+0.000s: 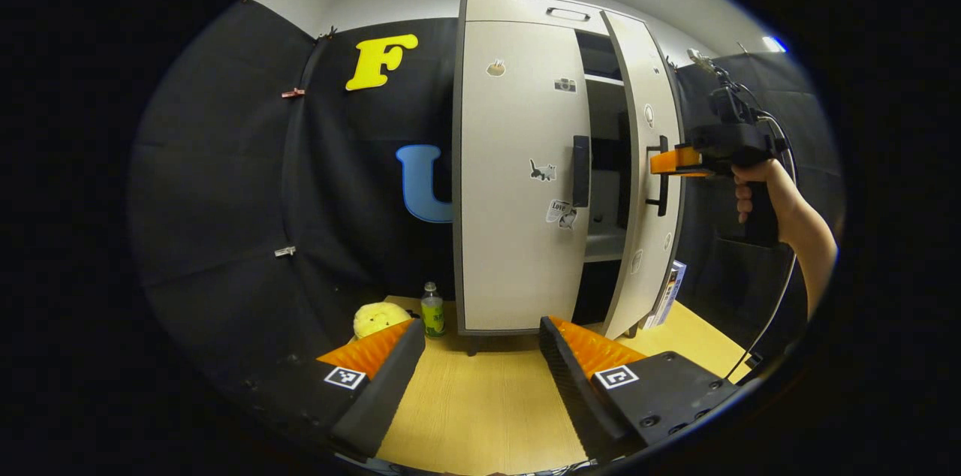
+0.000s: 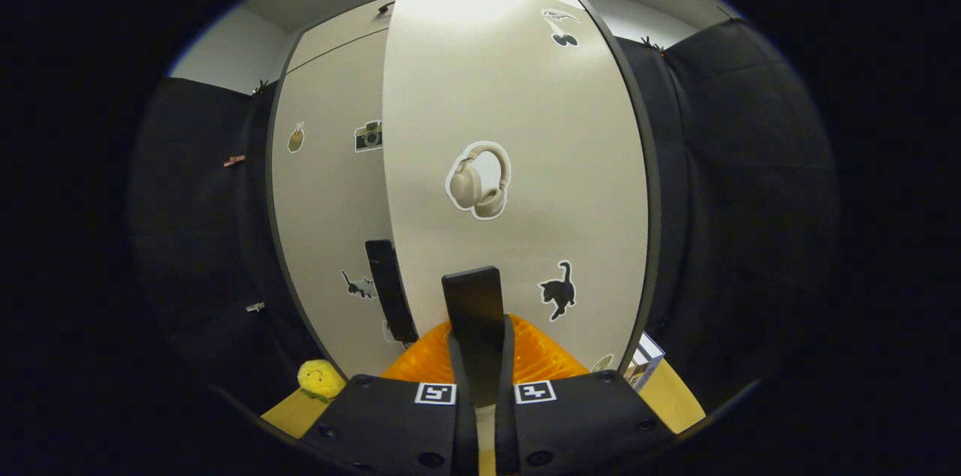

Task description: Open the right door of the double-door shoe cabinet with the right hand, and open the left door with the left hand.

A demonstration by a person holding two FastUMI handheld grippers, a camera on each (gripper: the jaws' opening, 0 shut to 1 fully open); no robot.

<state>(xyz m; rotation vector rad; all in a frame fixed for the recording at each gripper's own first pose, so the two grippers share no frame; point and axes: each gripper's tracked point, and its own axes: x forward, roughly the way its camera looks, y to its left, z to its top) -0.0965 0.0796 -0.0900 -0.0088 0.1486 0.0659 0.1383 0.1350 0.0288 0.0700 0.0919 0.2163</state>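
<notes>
Two doors stand on the shoe cabinet (image 1: 518, 161) at the desk's far edge: the left door (image 1: 518, 176) is closed, its upright handle (image 1: 580, 170) straight ahead of the left gripper (image 1: 480, 356), whose fingers gape, holding nothing. The right door (image 2: 518, 183) is ajar, its upright handle (image 2: 473, 311) clamped by the right gripper (image 2: 480, 363). The left gripper looks nearer the left handle, well short of it.

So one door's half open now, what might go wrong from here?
The right gripper pinches only the narrow handle of the right door; pulled at an angle, it may slip off. The left gripper hangs open, away from the shut left door, so it must line up on that door's handle or miss.
</notes>
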